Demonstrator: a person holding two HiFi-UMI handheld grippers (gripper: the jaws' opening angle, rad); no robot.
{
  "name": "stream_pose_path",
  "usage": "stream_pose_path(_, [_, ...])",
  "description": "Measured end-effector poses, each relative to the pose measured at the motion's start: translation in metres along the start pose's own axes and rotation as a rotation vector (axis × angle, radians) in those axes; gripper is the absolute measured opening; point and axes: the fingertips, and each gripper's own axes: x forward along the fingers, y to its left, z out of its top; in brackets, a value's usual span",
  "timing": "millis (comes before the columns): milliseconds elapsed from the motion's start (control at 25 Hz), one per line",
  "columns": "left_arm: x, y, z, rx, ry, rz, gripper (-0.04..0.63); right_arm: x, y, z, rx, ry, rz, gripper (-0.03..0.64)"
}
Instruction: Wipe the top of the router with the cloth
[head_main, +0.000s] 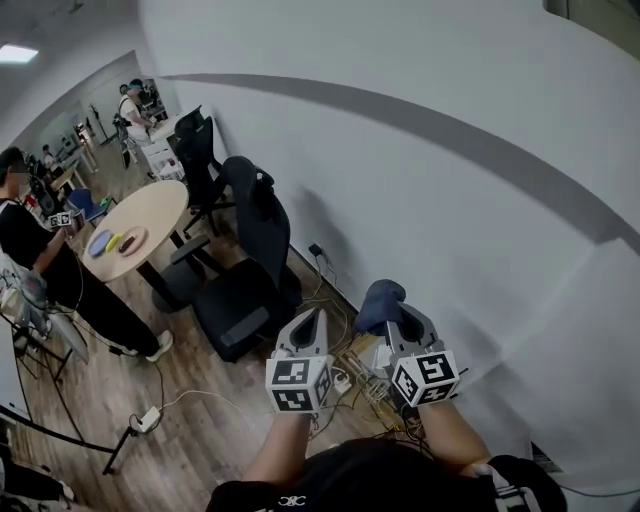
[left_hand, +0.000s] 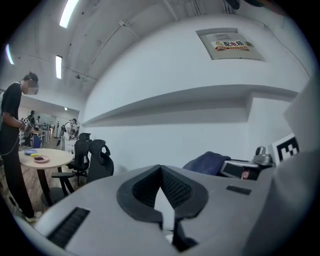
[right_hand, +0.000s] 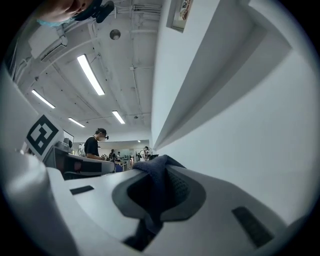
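Note:
No router shows in any view. My right gripper (head_main: 398, 308) is held up near the white wall, shut on a dark blue cloth (head_main: 379, 303) that bunches over its tips. In the right gripper view the cloth (right_hand: 154, 187) hangs pinched between the pads of that gripper (right_hand: 160, 169). My left gripper (head_main: 316, 318) is raised beside it, to the left, its jaws closed together with nothing between them. The left gripper view shows those pads meeting at the tip (left_hand: 161, 170), and the cloth (left_hand: 207, 162) off to the right.
Two black office chairs (head_main: 250, 265) stand by the white wall (head_main: 460, 200). Beyond them is a round wooden table (head_main: 140, 225), with a person (head_main: 35, 245) at its left. Cables (head_main: 350, 380) and a power strip (head_main: 148, 418) lie on the wooden floor.

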Motion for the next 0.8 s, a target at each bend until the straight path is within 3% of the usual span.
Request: stream_pose_path(800, [-0.029,-0.013,-0.009,0.008,-0.014,-0.042,-0.003,-0.013,0.029,0.005,-0.045,0.017,0.002,0.012])
